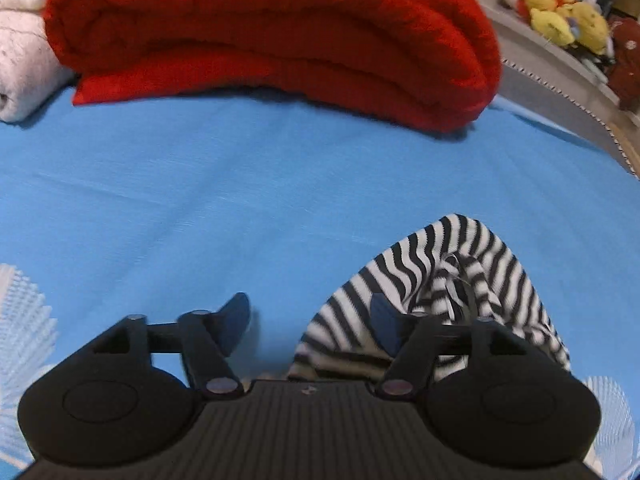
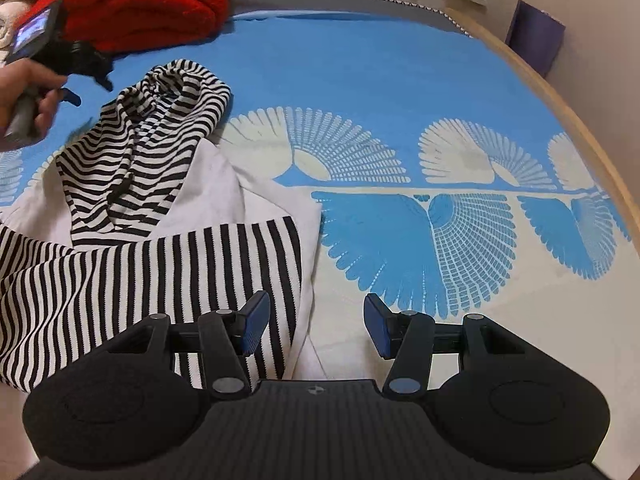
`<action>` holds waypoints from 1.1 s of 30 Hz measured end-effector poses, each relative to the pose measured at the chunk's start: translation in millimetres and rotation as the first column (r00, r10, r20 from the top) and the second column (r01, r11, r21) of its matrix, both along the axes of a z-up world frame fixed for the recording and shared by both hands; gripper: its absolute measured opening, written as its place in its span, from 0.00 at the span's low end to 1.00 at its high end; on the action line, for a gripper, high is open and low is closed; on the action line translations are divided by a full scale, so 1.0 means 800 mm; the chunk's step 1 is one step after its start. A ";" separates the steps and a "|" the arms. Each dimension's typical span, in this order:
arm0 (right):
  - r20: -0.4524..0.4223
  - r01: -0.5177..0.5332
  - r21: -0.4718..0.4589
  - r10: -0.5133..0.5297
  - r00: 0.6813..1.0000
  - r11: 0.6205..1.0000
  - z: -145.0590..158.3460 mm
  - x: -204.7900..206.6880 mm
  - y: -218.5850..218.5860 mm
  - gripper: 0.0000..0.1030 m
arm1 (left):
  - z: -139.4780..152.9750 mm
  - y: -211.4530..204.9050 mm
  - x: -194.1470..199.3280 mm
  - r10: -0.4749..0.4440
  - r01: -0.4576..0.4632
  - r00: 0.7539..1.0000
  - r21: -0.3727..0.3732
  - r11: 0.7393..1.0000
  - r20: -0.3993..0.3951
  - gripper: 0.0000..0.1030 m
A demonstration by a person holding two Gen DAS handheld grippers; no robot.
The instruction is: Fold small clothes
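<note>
Now, with both your left gripper (image 1: 310,326) and right gripper (image 2: 316,326) spread apart and empty, you should pinch the striped garment's (image 2: 132,184) near right edge to begin folding.

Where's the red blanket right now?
The folded red blanket fills the top of the left wrist view, at the far end of the blue bedsheet, beyond the striped garment. In the right wrist view it sits top left.

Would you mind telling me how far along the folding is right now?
Done: a red blanket lies folded at the back, though that may not be this job's work. In hand: nothing; the left hand-held gripper and right hand-held gripper are both open. Left: the striped top is still rumpled on the blue sheet.
</note>
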State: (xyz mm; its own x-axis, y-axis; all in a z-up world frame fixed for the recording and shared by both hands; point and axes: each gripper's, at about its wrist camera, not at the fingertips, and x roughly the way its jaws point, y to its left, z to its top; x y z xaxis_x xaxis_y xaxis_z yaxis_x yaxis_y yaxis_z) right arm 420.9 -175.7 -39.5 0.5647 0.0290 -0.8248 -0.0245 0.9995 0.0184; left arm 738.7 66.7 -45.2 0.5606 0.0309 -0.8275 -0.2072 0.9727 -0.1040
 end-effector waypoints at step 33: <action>0.189 0.131 0.212 -0.172 0.967 0.968 0.069 -0.048 -0.031 0.52 | 0.098 -0.066 -0.597 -0.897 0.870 0.419 0.221 0.441 0.143 0.06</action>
State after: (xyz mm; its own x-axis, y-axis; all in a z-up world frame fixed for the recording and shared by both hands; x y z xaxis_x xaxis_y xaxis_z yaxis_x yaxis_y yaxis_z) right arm 382.8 -200.5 15.7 0.7307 0.0795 -0.6780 0.1033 0.9689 0.2250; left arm 261.5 13.6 32.8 0.4778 -0.5158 -0.7111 0.7864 0.6119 0.0846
